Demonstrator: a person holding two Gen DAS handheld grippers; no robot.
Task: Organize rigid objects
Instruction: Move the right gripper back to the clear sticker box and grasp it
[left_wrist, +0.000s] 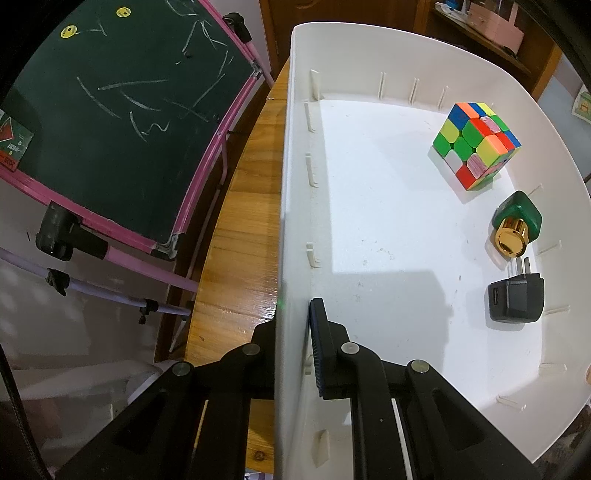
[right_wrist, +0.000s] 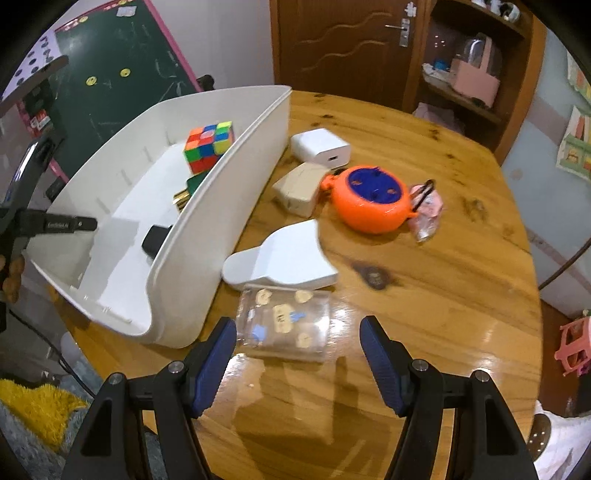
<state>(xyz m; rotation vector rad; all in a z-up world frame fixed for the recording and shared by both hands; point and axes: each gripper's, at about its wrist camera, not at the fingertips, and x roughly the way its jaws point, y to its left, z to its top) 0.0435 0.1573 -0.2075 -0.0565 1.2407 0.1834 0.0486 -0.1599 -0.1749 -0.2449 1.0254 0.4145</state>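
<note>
Left gripper (left_wrist: 293, 343): clamped on the white bin (left_wrist: 369, 221) wall.
Right gripper (right_wrist: 297, 354): held apart, near the clear jar (right_wrist: 284, 321).

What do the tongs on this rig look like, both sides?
Both match: the right tongs and left tongs have matte black plastic linkage arms with round silver pivot pins and triangular cutouts. The fingers carry ribbed dark blue pads. Seen from the right wrist camera, a black bar on the left unit has small white lettering, unreadable.

Left wrist view peers closely into the white bin (left_wrist: 406, 258); right views it, seemingly farther, across table (right_wrist: 461, 295).
</note>
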